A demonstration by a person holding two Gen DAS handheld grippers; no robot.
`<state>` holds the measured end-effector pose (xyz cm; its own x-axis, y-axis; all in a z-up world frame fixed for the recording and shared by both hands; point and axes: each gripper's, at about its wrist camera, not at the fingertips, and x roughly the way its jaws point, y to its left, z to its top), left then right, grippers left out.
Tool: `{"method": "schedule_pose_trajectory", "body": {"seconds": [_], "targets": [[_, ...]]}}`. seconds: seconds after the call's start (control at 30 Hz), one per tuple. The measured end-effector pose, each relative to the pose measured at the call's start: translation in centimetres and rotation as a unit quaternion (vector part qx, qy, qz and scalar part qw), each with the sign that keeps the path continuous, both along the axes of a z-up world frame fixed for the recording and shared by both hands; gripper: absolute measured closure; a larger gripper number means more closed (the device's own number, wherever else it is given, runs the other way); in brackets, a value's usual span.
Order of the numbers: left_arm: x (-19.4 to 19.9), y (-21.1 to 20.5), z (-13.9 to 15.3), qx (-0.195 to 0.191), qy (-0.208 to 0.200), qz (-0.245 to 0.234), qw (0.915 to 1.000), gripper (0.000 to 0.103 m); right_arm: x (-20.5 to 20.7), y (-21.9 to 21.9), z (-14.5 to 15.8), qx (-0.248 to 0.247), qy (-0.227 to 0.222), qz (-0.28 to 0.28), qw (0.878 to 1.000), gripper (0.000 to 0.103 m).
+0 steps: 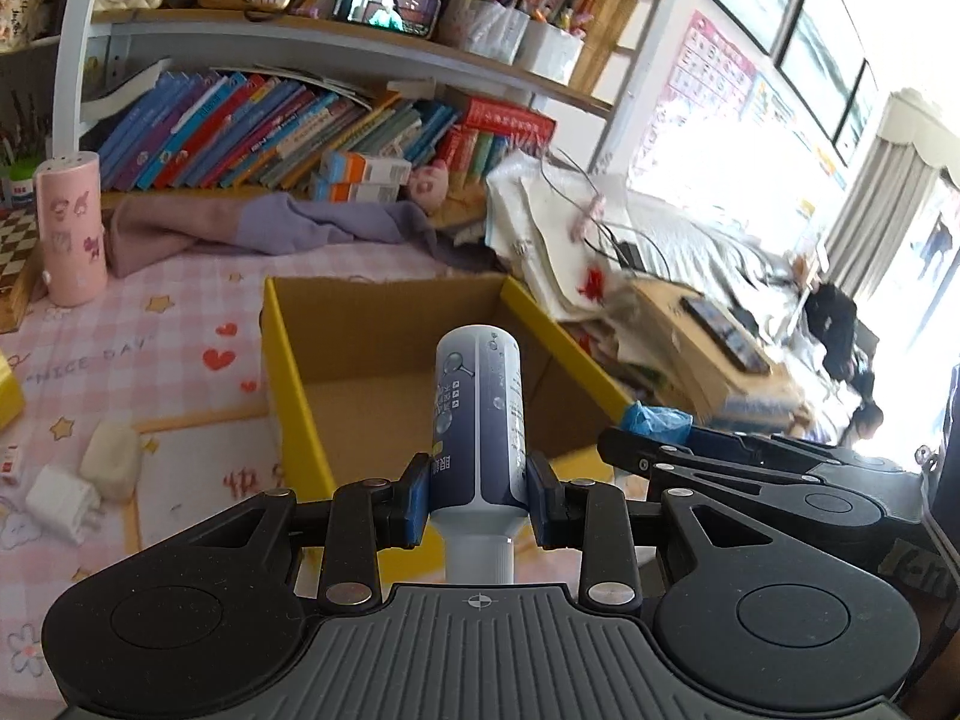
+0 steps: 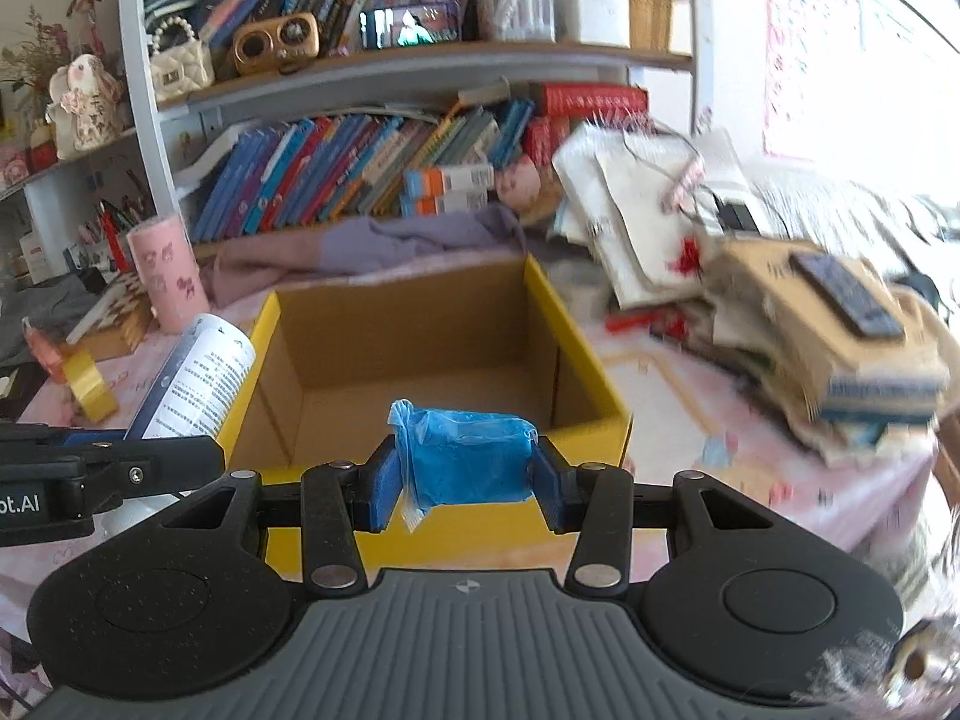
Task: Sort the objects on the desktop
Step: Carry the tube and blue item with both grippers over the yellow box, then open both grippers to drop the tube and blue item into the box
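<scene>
In the left wrist view, our left gripper (image 1: 478, 495) is clenched on a tall grey-blue plastic bottle with printed labelling (image 1: 478, 414), its blue pads pressing the lower body just above the pale neck, so the bottle stands out ahead of us and hangs over the near rim of the open yellow cardboard box with a bare brown inside (image 1: 288, 360). Because we hold the bottle low and most of its length is unsupported, we judge it could pivot between the pads and tip against the box wall if we release too early or too high. The right gripper (image 1: 654, 420) reaches in from the side, very near, with its blue load just at the box's corner; the two tools could knock together if both go for the box at once. On the pink patterned tablecloth (image 1: 180, 324) a white charger plug (image 1: 63, 501) and a cream-coloured lump (image 1: 111, 461) lie apart from the box, not yet sorted. In the right wrist view, our right gripper (image 2: 461, 477) grasps a soft blue block wrapped in clear film (image 2: 462, 456), poised above the box's near yellow wall (image 2: 420, 540). The loose film may cling to a pad on release, we think, and drag the block back out. The bottle (image 2: 201, 378) leans in at the left, close beside the box's edge.
</scene>
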<state>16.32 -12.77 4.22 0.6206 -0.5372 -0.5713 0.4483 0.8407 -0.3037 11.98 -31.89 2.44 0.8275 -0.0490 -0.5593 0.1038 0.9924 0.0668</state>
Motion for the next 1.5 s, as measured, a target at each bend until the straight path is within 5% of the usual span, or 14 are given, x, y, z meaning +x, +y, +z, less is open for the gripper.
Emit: {"method": "schedule_pose_trajectory", "body": {"seconds": [0.47,0.87,1.07,1.37,1.5], "targets": [[4.8,-4.6,-1.0,0.014,-0.003,0.079,0.9968,0.072,7.6,-3.9,-0.2,-0.024,0.005,0.103,0.994,0.061],[8.4,-6.7,-4.3,0.081,0.016,0.101,0.9914,0.072,13.4,-3.7,-3.6,-0.069,0.066,0.193,0.977,0.061],[10.0,-7.7,-6.4,0.132,0.061,0.097,0.9846,0.072,16.1,-3.0,-5.8,-0.103,0.146,0.227,0.957,0.06],[9.9,-8.2,-8.0,0.143,0.084,0.086,0.9823,0.072,16.5,-1.4,-7.4,-0.205,0.167,0.289,0.92,0.06],[9.9,-8.4,-8.2,0.15,0.085,0.087,0.9812,0.072,16.8,-1.2,-7.7,-0.214,0.171,0.298,0.914,0.06]]}}
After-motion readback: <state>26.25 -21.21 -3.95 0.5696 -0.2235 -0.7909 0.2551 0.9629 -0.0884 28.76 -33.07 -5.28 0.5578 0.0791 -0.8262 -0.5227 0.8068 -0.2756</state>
